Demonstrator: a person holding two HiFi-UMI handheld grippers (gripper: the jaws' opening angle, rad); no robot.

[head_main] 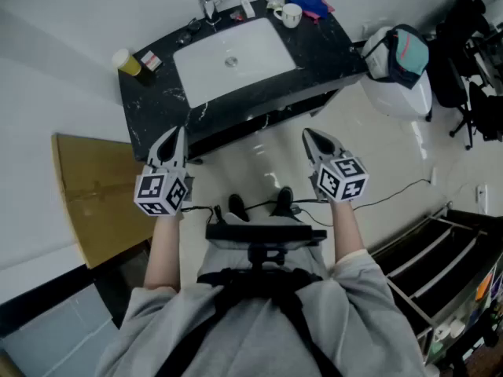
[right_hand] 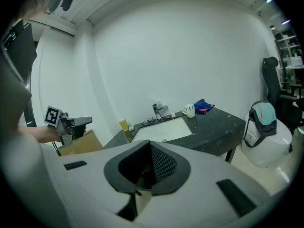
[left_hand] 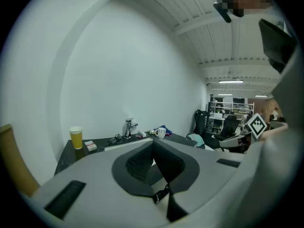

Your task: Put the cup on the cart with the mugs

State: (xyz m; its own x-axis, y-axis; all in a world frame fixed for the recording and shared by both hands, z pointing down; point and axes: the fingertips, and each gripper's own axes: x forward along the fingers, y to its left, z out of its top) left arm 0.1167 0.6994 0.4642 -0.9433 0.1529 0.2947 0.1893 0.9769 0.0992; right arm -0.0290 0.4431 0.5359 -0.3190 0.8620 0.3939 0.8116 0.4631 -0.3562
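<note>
The yellow cup (head_main: 126,61) stands on the far left corner of the black counter (head_main: 153,112), well away from you. Your left gripper (head_main: 176,134) is pressed together with nothing in it. A white mug (head_main: 289,14) sits behind the sink (head_main: 232,53). Your right gripper (head_main: 310,136) is pressed together and empty too.

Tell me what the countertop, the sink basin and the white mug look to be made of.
Countertop: black with white veins and a faint sheen, likely polished marble or a stone-look laminate.
Sink basin: smooth plain white, probably glazed ceramic or cast resin.
White mug: opaque white with a handle, most likely glazed ceramic.
</note>
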